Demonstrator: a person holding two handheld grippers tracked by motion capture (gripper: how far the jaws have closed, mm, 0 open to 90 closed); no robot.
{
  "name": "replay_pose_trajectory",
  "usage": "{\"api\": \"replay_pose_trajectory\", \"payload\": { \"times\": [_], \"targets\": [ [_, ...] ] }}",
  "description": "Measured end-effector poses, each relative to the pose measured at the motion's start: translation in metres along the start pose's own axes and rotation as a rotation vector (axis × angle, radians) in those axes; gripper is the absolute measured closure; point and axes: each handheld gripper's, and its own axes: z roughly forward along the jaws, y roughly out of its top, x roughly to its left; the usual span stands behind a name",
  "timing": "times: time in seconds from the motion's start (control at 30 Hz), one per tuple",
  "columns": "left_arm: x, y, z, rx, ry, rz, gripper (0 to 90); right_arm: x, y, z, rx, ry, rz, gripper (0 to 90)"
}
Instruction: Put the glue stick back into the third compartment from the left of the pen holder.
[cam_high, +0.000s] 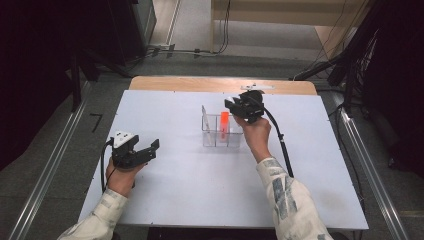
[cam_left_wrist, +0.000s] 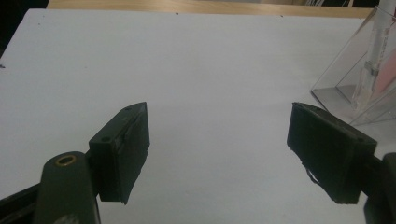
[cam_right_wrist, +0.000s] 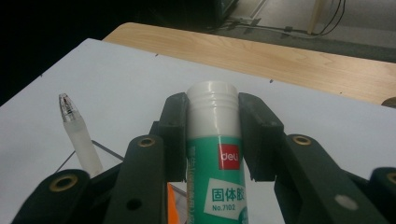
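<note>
My right gripper (cam_right_wrist: 213, 116) is shut on a glue stick (cam_right_wrist: 219, 182) with a white cap and a green label, which stands upright between the jaws. In the high view this gripper (cam_high: 235, 106) hovers just above a clear plastic organizer (cam_high: 212, 136) at the table's middle. An orange item (cam_high: 224, 123) stands in the organizer, and a pen with a clear cap (cam_right_wrist: 77, 128) rises beside the glue stick. My left gripper (cam_high: 146, 148) rests near the table's left front, open and holding nothing. Its jaws (cam_left_wrist: 219, 154) stand wide over bare white table, with the organizer (cam_left_wrist: 348, 88) to their right.
The white tabletop (cam_high: 190, 180) has a wooden strip (cam_high: 200, 84) along its far edge. Dark stands and cables crowd the floor behind and to both sides. A black cable (cam_high: 281, 142) trails from the right gripper along the forearm.
</note>
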Motion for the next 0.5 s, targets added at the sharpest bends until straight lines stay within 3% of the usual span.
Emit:
{"api": "replay_pose_trajectory", "payload": {
  "times": [0.5],
  "targets": [
    [-0.0001, -0.0001, 0.0003, 0.002, -0.001, 0.000, 21.4, 0.0001, 0.0001, -0.0002, -0.001, 0.011, 0.011, 62.8]
  ]
}}
